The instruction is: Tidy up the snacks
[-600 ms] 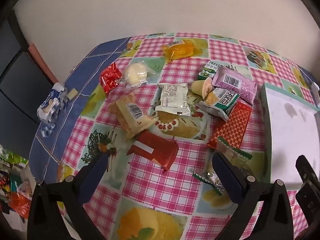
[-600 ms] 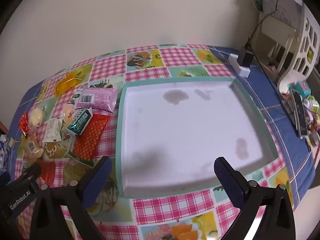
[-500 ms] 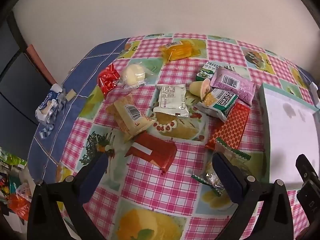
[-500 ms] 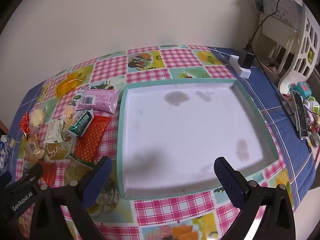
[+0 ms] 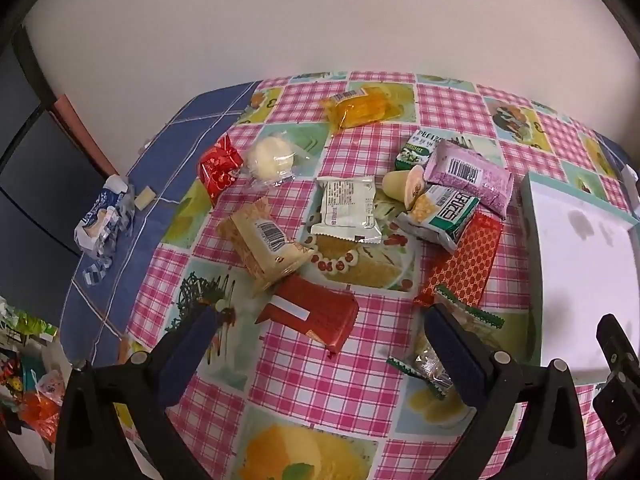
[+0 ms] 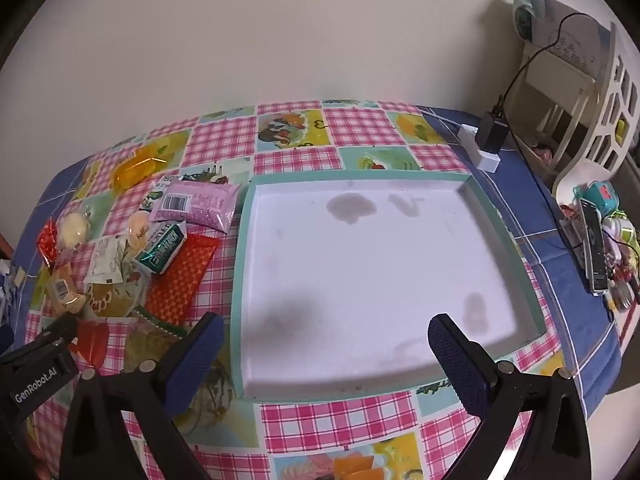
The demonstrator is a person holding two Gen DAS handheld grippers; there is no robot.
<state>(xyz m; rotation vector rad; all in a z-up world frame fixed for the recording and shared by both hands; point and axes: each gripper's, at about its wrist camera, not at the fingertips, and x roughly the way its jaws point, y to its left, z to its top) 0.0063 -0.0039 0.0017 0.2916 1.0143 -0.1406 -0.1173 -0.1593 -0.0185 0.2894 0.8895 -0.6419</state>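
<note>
Hovering above a checked pink picture-print surface (image 5: 304,376), left gripper (image 5: 320,332) spread wide, nothing between its blue pads. Directly ahead at 12 o'clock, a flat red foil snack packet (image 5: 312,316), touching a cream barcode-printed wrapper (image 5: 266,244) at its 11 o'clock. Farther toward 12, a white crimped pouch (image 5: 348,210); at 1 o'clock, a long orange-red patterned packet (image 5: 464,264) beneath a green-and-white pouch (image 5: 444,212) and a pink barcode pouch (image 5: 470,176). Far at 12, an orange translucent packet (image 5: 362,110); at 11, a clear-wrapped pale round bun (image 5: 272,158) beside a small red foil sweet bag (image 5: 218,166).

Hanging over a shallow white tray with a teal rim (image 6: 240,280), right gripper (image 6: 326,340) likewise spread, holding nothing. Snacks clustered at 10 o'clock, all outside the tray.
</note>
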